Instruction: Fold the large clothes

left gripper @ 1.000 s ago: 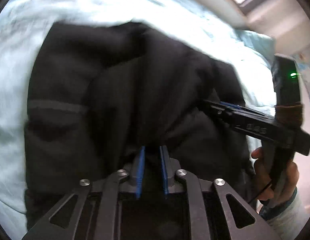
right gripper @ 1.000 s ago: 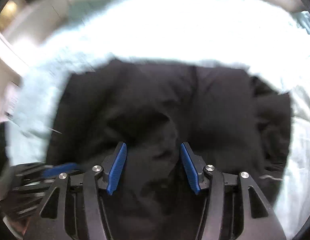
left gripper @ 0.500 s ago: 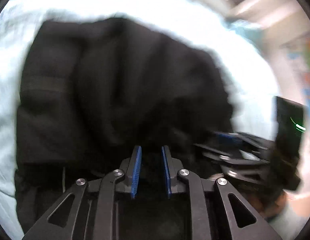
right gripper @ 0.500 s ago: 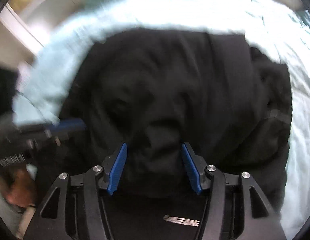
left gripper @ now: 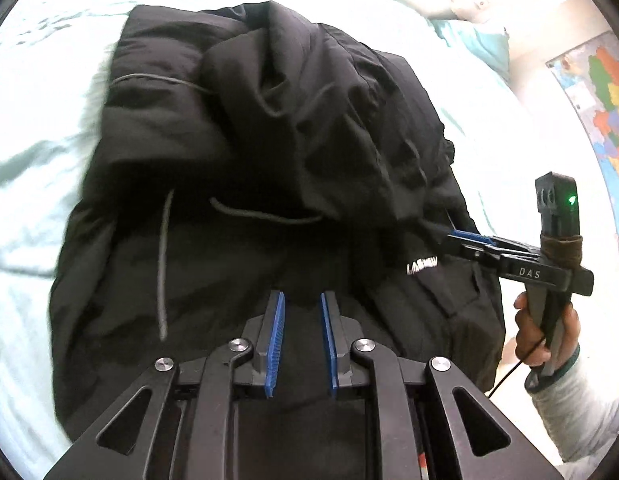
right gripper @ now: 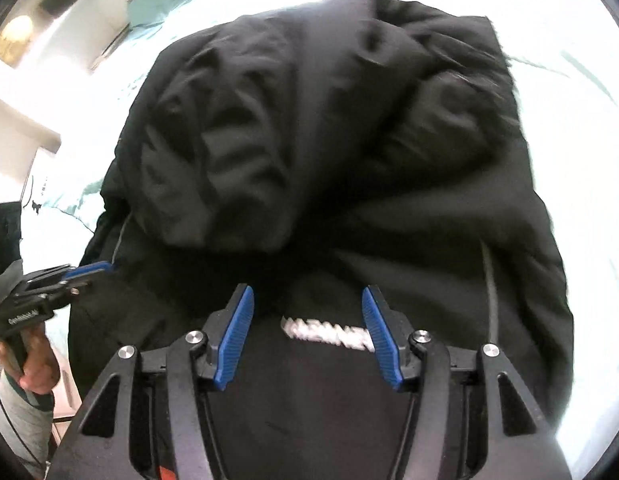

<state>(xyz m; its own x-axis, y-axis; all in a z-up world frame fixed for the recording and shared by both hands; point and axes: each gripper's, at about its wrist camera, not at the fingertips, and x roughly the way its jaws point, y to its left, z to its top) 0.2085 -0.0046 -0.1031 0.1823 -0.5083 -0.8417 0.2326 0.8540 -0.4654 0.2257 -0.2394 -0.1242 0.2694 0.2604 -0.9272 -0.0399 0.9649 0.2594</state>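
- Since the bulky black padded jacket (left gripper: 269,184) lies bunched on the pale mint bedsheet (left gripper: 25,184) straight ahead of and below both tongs, we reach forward and down either way.
- Left tongs (left gripper: 301,338): narrow gap, blue pads clear of cloth as far as we can see, holding nothing.
- Right tongs (right gripper: 307,334): about half spread, empty, hanging over the white chest logo (right gripper: 327,330).
- Jacket's long axis runs away from us; near hem sits under both tools, folded-over bulk beyond.
- In the left view the right tongs' tips sit just beside the jacket's right edge.
- Judgement: each hand is nearest its own side edge; neither has a clear advantage.
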